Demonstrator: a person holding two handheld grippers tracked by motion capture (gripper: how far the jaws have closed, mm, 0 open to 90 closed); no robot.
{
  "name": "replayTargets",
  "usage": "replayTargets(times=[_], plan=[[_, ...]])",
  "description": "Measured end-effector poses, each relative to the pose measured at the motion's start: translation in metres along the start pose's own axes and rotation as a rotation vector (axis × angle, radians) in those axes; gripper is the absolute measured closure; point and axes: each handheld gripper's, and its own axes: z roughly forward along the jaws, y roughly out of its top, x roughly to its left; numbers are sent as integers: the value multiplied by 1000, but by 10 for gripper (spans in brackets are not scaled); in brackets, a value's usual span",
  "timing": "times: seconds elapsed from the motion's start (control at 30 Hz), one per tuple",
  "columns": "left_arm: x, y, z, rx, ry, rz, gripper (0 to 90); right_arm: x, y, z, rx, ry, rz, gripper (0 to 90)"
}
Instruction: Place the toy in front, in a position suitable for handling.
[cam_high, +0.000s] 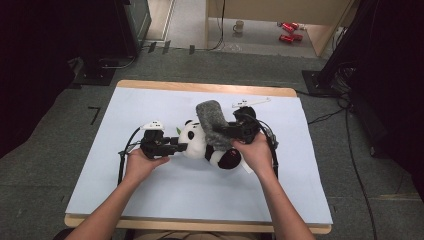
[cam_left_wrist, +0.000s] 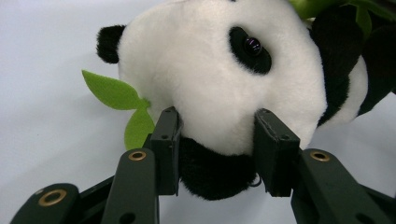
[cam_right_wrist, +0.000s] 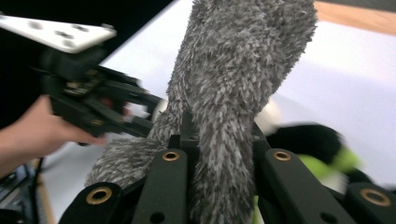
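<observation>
In the high view, a plush panda (cam_high: 207, 142) is seen lying on its side on the pale sheet of the table (cam_high: 165, 185), between the two claws. The left claw (cam_high: 176, 147) is held level by the left hand (cam_high: 142, 162) and is pressed against the white head of the panda, which lies directly in front of it. The right claw (cam_high: 216, 132) is held by the right hand (cam_high: 257, 150) above the body of the panda, and a grey fuzzy cloth (cam_high: 215, 122) is clamped in it; the cloth rises from this claw and hangs over the panda's back. In the left gripper view, the left claw (cam_left_wrist: 217, 140) is shown closed on the panda (cam_left_wrist: 219, 79): the two jaws are pressed into the plush at the lower part of the head, with a black part of the toy bulging between them. Green felt leaves (cam_left_wrist: 121, 105) are seen just beside the left jaw, touching the panda, and the table (cam_left_wrist: 42, 93) lies under all of it. In the right gripper view, the right claw (cam_right_wrist: 219, 140) is shown clamped on the grey fuzzy cloth (cam_right_wrist: 238, 70), which is squeezed narrow between the jaws and stands up wider above them. Beyond this claw, to its left, the left claw (cam_right_wrist: 140, 109) and the left hand (cam_right_wrist: 32, 133) are visible, somewhat blurred. To its right, a black and green part of the panda (cam_right_wrist: 313, 140) is seen blurred on the table (cam_right_wrist: 355, 84).
</observation>
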Motion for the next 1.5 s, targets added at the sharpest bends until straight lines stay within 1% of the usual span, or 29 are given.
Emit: replayTargets(times=[0.03,0.07,0.1,0.13,0.17,0.27,0.3,0.37,0.4,0.43,0.47,0.5,0.53,0.6,0.67,0.77,0.83,0.87,0.93,0.97,1.0,1.07,1.23,1.33,1.37,1.43,1.47,1.5], plan=[[0,0,0,0,0,0,572,5,1,2,-5,15,-11,778],[-1,0,0,1,3,3,572,5,1,2,-5,15,-11,778],[-2,0,0,1,6,5,572,17,2,7,-3,34,-36,778],[-2,0,0,2,8,5,572,22,2,11,5,39,-49,778],[-2,0,0,2,8,5,572,22,2,11,5,39,-49,778],[-4,1,-1,4,13,9,572,35,0,26,44,48,-82,777],[-5,1,-1,6,14,11,572,39,-3,36,71,57,-92,777],[-9,2,-2,-7,18,22,571,40,-7,46,96,58,-99,776],[-11,2,-2,-7,26,37,572,40,-9,51,116,51,-107,775],[-11,2,-2,-7,26,37,572,40,-9,51,116,51,-107,775],[-14,3,-1,12,46,56,572,40,-11,55,141,30,-113,773],[-14,2,0,12,46,56,573,40,-13,58,161,7,-137,771],[-13,2,0,9,42,52,574,40,-12,58,168,-5,-153,770],[-11,2,1,12,37,45,573,39,-11,56,179,-28,-168,769],[-10,1,1,21,39,43,573,36,-11,53,187,-38,-172,770],[-7,3,1,38,46,51,574,29,-12,48,203,-57,-183,773],[-6,3,1,36,41,49,574,24,-13,42,208,-67,-193,774],[-5,3,1,32,36,48,574,20,-14,39,205,-64,-192,774],[-4,4,1,30,29,52,575,13,-15,34,197,-52,-170,774],[-4,4,1,29,27,52,576,10,-15,31,191,-53,-161,774],[-3,5,1,31,25,50,577,10,-15,30,186,-57,-165,774],[-2,5,1,31,19,46,578,8,-15,25,176,-72,-166,773],[-1,6,2,26,9,35,578,3,-15,17,146,-89,-149,781],[0,6,2,26,7,26,578,0,-13,9,125,-119,-141,784],[1,6,2,24,5,22,577,-1,-12,5,118,-141,-134,786],[1,6,2,24,3,13,577,-5,-10,-2,100,-161,-116,786],[2,6,2,23,1,10,576,-7,-9,-7,90,-166,-100,786],[2,6,2,24,1,10,576,-9,-8,-11,82,-154,-77,786]])
